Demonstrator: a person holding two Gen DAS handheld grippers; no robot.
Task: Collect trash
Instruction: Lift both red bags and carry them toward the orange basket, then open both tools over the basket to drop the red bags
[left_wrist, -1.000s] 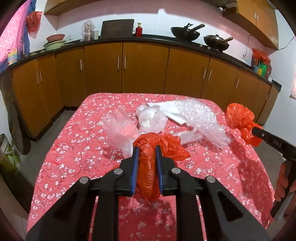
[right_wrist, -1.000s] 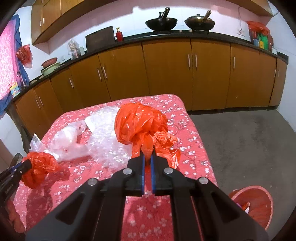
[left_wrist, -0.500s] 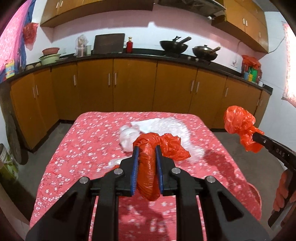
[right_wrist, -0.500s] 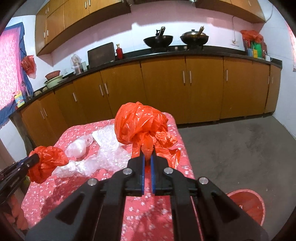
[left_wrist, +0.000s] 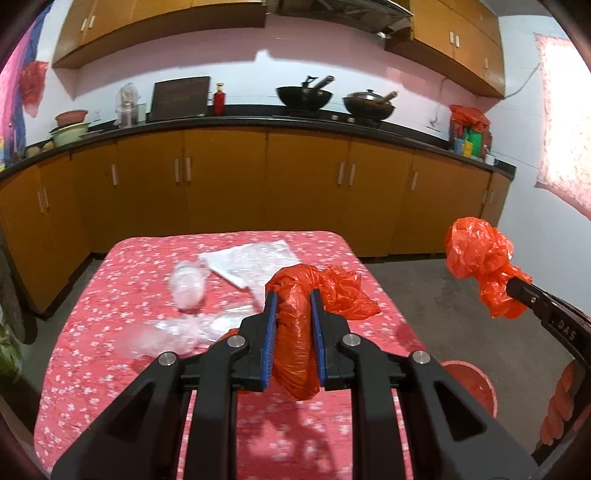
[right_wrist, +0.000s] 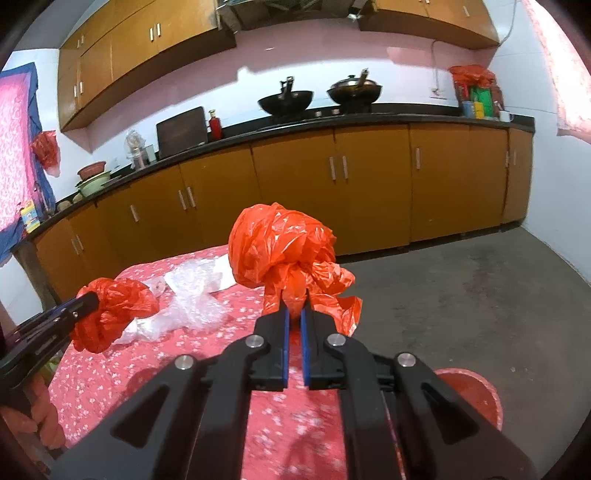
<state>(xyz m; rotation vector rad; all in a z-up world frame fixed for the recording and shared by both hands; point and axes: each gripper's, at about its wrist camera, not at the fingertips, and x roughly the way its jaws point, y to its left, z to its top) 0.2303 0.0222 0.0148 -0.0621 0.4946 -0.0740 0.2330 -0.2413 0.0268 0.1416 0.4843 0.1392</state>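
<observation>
Two orange bags are clamped, one in the left gripper (left_wrist: 293, 325), one in the right gripper (right_wrist: 294, 334); red bin (right_wrist: 476, 395) at four o'clock.

Clear plastic litter (left_wrist: 207, 295) clutters table (left_wrist: 110, 354) middle; near cloth bare; floor open around red bin (right_wrist: 476, 395).

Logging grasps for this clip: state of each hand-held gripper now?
Left hand-held gripper: closed on an orange plastic bag.
Right hand-held gripper: closed on another orange bag.
</observation>
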